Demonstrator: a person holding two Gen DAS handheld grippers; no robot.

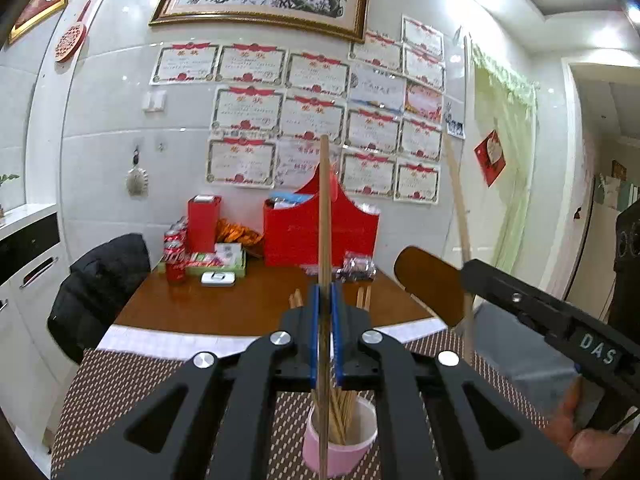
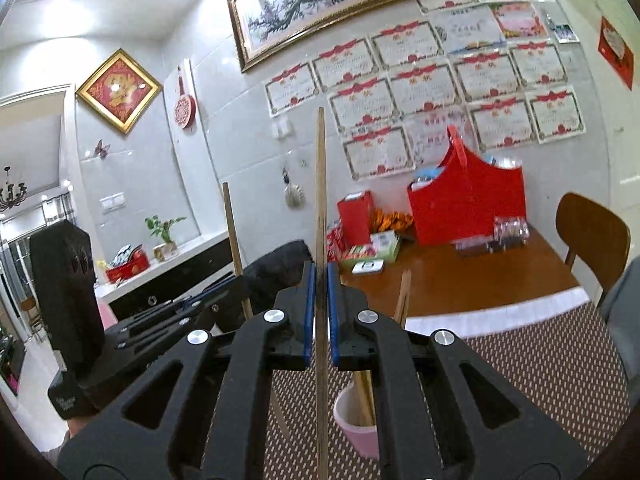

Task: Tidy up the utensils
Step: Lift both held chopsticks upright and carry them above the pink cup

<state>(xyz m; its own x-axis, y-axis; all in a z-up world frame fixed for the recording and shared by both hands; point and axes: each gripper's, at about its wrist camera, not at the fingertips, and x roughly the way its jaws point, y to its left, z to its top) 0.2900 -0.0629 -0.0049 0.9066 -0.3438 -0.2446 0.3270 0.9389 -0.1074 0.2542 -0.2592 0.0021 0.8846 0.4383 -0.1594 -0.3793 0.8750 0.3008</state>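
- The left gripper [image 1: 325,300] has its blue-padded jaws pressed tight on 1 wooden chopstick [image 1: 325,216], which stands nearly upright between the pads.
- That chopstick's upper end rises well above the fingers, in front of the wall of certificates [image 1: 304,116]; its lower end drops past the near side of the pink cup [image 1: 340,446], and whether the tip is inside the cup or in front of its wall cannot be told.
- The pink cup sits on the woven brown placemat [image 1: 132,380], right under the left gripper, and holds a bundle of chopsticks [image 1: 342,412] leaning together inside it.
- The right gripper [image 2: 320,284] is likewise clamped narrow on a second chopstick [image 2: 320,184], also held close to vertical, with its lower part running down to the left of the cup in the right wrist view.
- In the left wrist view the right gripper enters from the right side, its chopstick tilted slightly and standing apart from the left one.
- In the right wrist view the cup [image 2: 354,424] lies just right of the held stick, below the right finger.
- Further back, the wooden table [image 1: 224,304] carries a red gift box [image 1: 316,232], red cans [image 1: 175,258] and a small white case [image 1: 218,279].
- A wooden chair [image 2: 592,236] stands at the table's right side; a black jacket [image 1: 100,280] hangs over a seat at its left.
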